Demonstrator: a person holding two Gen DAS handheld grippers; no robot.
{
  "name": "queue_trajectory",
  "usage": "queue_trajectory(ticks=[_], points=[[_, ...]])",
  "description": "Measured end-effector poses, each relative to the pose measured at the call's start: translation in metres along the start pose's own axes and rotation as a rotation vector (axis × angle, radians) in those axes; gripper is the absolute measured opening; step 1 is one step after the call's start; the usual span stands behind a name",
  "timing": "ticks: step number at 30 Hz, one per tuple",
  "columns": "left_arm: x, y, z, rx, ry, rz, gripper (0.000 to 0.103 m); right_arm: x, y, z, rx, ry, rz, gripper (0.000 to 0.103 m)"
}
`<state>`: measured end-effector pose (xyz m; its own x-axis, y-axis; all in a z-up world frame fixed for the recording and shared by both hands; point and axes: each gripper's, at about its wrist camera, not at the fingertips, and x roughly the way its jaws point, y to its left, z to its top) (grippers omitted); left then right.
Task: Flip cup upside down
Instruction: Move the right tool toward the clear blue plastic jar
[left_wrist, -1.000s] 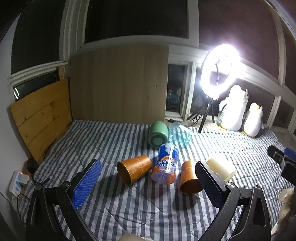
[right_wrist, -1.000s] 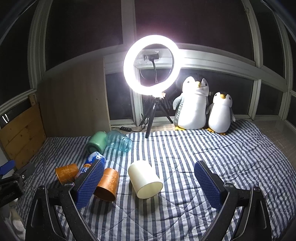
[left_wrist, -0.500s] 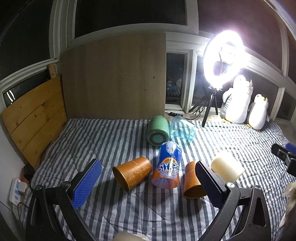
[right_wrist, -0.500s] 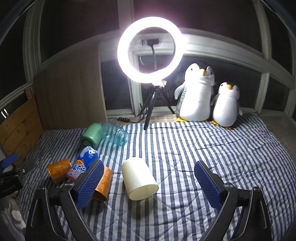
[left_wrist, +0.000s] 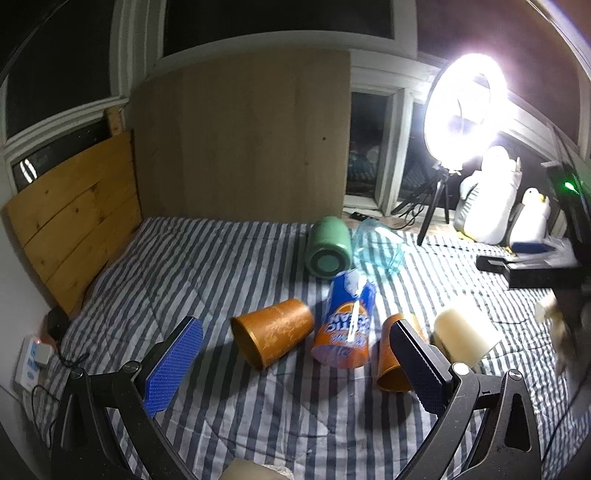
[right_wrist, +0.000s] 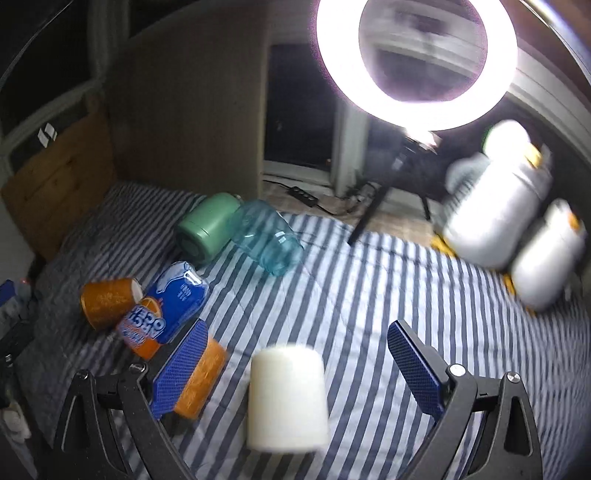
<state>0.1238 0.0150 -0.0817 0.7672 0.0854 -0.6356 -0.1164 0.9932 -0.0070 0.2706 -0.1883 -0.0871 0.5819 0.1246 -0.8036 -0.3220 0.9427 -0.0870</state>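
- Approach step, by my reading: right claw (right_wrist: 295, 373) spread wide, grasping nothing, framing cream cup (right_wrist: 287, 398) lying on its side, lower centre of frame, on striped bed (right_wrist: 369, 295).
- Left claw (left_wrist: 295, 369) also spread, empty; 2 orange cups and a printed cup lie ahead.
- Next move likely calls for closing on the cream cup's wall, lifting, then turning it mouth-down.
- Left view alone shows the right claw's body at right edge; right view is motion-blurred.

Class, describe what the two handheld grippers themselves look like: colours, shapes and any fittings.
The left gripper and right gripper look alike: black angular frames with triangular cut-outs, small silver screws at the joints, and flat, elongated jaws faced with blue, finely textured pads. No cables, labels or sleeves show on them.
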Motion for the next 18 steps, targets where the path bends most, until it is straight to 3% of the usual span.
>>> queue_trajectory(ticks=[4,18], points=[[0.001,0.015,-0.008,-0.043,0.017,0.027,0.103,0.033,0.011,0.024,-0.103,0.044,0.027,0.096],[0.008,0.049,-0.018,-0.13,0.043,0.102,0.102,0.133,0.028,0.076,-0.25,0.171,0.067,0.096]])
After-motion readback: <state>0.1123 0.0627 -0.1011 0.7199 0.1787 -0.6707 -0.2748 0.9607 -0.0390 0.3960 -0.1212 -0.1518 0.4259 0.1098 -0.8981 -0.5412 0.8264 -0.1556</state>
